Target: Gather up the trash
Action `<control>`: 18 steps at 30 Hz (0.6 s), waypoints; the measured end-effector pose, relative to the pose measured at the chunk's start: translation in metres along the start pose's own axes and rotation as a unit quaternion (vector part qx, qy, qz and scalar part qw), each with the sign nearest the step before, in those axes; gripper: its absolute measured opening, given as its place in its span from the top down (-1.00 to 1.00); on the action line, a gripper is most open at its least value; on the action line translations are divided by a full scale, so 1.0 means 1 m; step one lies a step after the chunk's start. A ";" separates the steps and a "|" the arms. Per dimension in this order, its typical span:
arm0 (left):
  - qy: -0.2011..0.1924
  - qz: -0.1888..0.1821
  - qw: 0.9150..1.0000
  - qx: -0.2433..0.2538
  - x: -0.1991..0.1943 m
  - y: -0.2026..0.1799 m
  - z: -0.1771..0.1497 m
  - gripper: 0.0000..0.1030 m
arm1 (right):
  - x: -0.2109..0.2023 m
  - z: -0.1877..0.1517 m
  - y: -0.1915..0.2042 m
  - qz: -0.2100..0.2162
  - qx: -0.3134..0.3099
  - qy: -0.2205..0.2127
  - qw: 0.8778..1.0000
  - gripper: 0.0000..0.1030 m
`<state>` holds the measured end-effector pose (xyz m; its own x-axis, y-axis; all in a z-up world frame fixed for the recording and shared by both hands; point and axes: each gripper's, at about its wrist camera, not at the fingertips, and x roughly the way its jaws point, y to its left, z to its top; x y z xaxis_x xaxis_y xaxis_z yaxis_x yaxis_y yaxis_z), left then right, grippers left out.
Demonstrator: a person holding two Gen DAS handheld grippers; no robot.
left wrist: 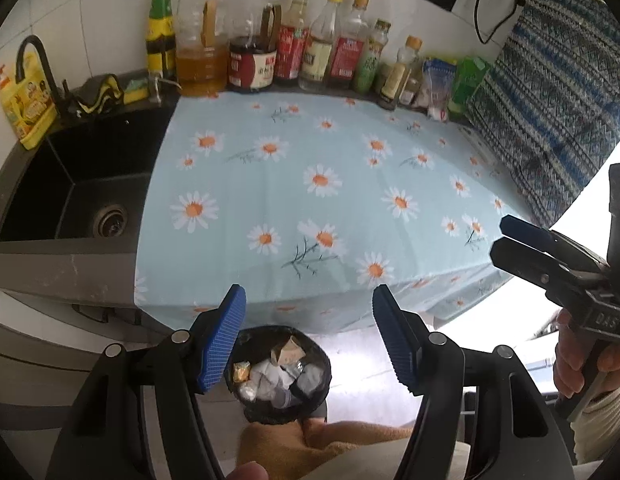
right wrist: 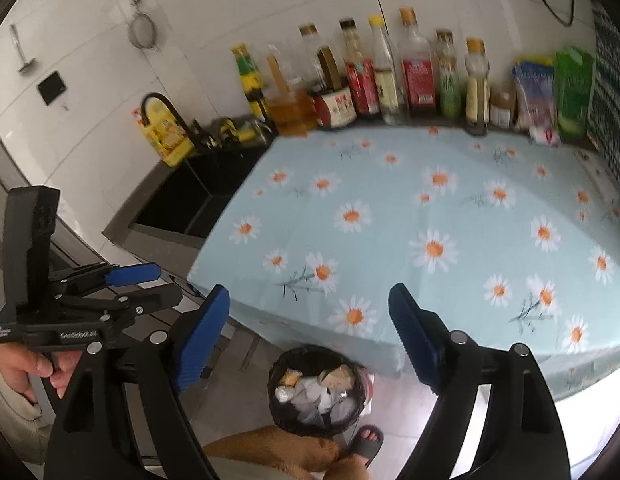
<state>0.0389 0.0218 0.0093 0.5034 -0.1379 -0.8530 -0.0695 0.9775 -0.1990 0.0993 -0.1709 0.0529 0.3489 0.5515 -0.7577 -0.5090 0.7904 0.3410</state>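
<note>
A black-lined trash bin [left wrist: 280,380] stands on the floor below the counter's front edge, filled with crumpled white paper, foil and a brown scrap; it also shows in the right wrist view [right wrist: 317,392]. My left gripper [left wrist: 310,304] is open and empty, held above the bin. It also shows from the side at the left of the right wrist view [right wrist: 158,282]. My right gripper [right wrist: 310,304] is open and empty, above the bin and the counter edge. It also shows at the right of the left wrist view [left wrist: 495,238]. The daisy-print cloth [left wrist: 310,184] on the counter carries no trash.
A row of sauce and oil bottles [left wrist: 294,48] lines the back wall. A black sink [left wrist: 82,184] with a tap sits at the left. A patterned blue cloth [left wrist: 549,92] hangs at the right. The person's leg and sandalled foot [right wrist: 365,440] are beside the bin.
</note>
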 end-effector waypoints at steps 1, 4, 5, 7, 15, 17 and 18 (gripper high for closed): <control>-0.004 0.004 1.000 0.000 -0.003 -0.003 0.002 -0.24 | -0.006 0.004 -0.002 -0.003 -0.003 -0.007 1.000 -0.63; -0.022 0.018 1.000 0.002 -0.011 -0.011 0.008 -0.24 | -0.019 0.012 -0.008 0.003 -0.002 -0.020 1.000 -0.66; -0.026 0.022 0.999 0.001 -0.013 -0.012 0.010 -0.24 | -0.023 0.016 -0.011 0.001 -0.004 -0.025 1.000 -0.67; -0.036 0.023 0.999 -0.007 -0.018 -0.016 0.013 -0.37 | -0.027 0.022 -0.015 -0.001 -0.005 -0.031 1.000 -0.67; -0.059 0.028 0.998 0.008 -0.029 -0.028 0.021 -0.60 | -0.039 0.032 -0.021 -0.010 -0.015 -0.064 0.998 -0.91; -0.064 0.029 0.997 0.012 -0.029 -0.030 0.023 -0.79 | -0.040 0.033 -0.022 -0.014 -0.012 -0.067 0.998 -0.91; -0.067 0.030 0.997 0.011 -0.030 -0.030 0.024 -0.84 | -0.040 0.034 -0.022 -0.015 -0.010 -0.066 0.998 -0.91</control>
<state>0.0468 0.0006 0.0523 0.6100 -0.0569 -0.7903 -0.0851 0.9869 -0.1367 0.1236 -0.2014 0.0942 0.4641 0.5586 -0.6874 -0.5114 0.8026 0.3070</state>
